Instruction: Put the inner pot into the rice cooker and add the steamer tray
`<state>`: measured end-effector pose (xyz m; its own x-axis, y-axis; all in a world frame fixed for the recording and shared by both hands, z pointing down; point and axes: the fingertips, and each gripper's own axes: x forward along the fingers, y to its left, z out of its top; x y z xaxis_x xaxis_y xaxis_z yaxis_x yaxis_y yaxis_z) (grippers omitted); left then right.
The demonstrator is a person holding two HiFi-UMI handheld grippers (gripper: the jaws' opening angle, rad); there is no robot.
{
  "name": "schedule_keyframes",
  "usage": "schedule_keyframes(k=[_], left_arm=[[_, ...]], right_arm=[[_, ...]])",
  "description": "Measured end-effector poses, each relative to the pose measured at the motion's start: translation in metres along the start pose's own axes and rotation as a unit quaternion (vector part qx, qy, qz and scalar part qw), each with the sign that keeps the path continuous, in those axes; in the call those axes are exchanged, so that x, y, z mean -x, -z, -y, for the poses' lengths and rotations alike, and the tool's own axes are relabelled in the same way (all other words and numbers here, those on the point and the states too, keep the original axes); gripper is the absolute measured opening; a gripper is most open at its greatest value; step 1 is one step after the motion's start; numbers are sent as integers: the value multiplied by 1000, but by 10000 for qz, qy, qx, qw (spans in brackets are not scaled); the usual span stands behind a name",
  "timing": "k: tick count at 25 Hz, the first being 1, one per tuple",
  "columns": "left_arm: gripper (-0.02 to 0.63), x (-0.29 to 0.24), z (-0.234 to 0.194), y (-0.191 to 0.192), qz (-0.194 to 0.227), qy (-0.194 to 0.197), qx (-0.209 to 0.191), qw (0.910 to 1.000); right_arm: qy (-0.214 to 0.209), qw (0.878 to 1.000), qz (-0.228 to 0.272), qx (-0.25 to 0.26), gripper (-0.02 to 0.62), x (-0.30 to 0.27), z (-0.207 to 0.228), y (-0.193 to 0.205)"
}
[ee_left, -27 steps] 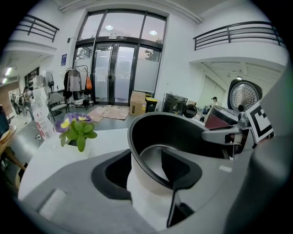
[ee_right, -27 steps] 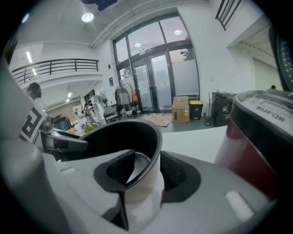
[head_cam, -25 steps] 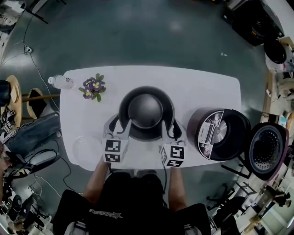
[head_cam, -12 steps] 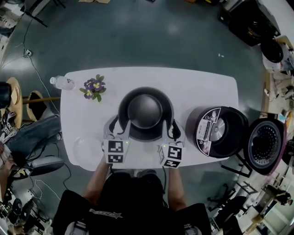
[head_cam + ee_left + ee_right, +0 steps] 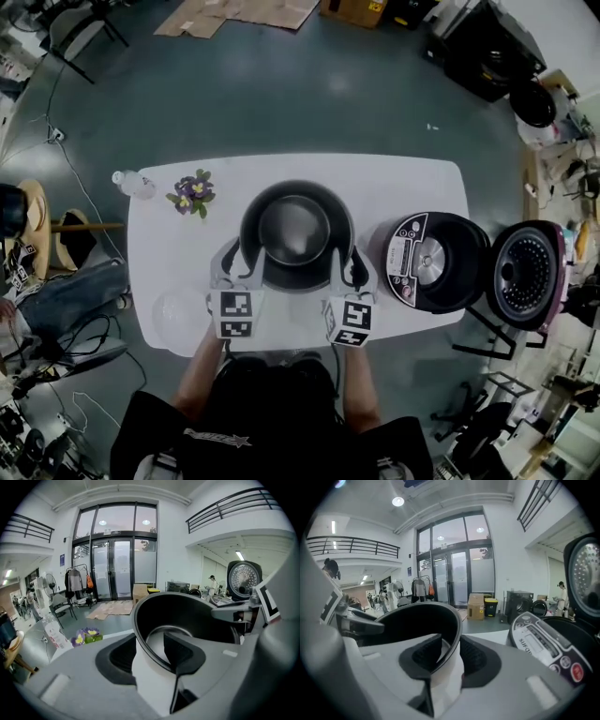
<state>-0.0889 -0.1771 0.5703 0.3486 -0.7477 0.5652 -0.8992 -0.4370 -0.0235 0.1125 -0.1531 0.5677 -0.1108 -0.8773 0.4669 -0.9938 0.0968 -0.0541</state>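
I count one table [image 5: 412, 183], one pot [image 5: 295, 230], one cooker [image 5: 441, 262], one tray [image 5: 180, 314], one bottle [image 5: 133, 183], one flower bunch [image 5: 192, 190], and two grippers: left gripper [image 5: 239, 267], right gripper [image 5: 349, 272].

Black inner pot [image 5: 296, 230] (pale outside), white table [image 5: 412, 183]

White table [image 5: 412, 187], grey floor [image 5: 281, 84].

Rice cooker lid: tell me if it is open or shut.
Open. The lid is swung back beside the rice cooker, perforated inner face up, leaving the cooker's cavity exposed.
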Motion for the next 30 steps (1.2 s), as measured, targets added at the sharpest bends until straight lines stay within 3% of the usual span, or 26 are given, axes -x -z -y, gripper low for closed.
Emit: schedule_keyframes(k=[16, 30], left_arm=[[187, 42, 58, -83, 905, 290, -475, 9943], [183, 62, 165, -152, 1553, 753, -739, 9822]], right_arm=[[598, 9939, 929, -44, 118, 84, 47, -63], [1136, 9800, 1630, -102, 114, 174, 139, -101]])
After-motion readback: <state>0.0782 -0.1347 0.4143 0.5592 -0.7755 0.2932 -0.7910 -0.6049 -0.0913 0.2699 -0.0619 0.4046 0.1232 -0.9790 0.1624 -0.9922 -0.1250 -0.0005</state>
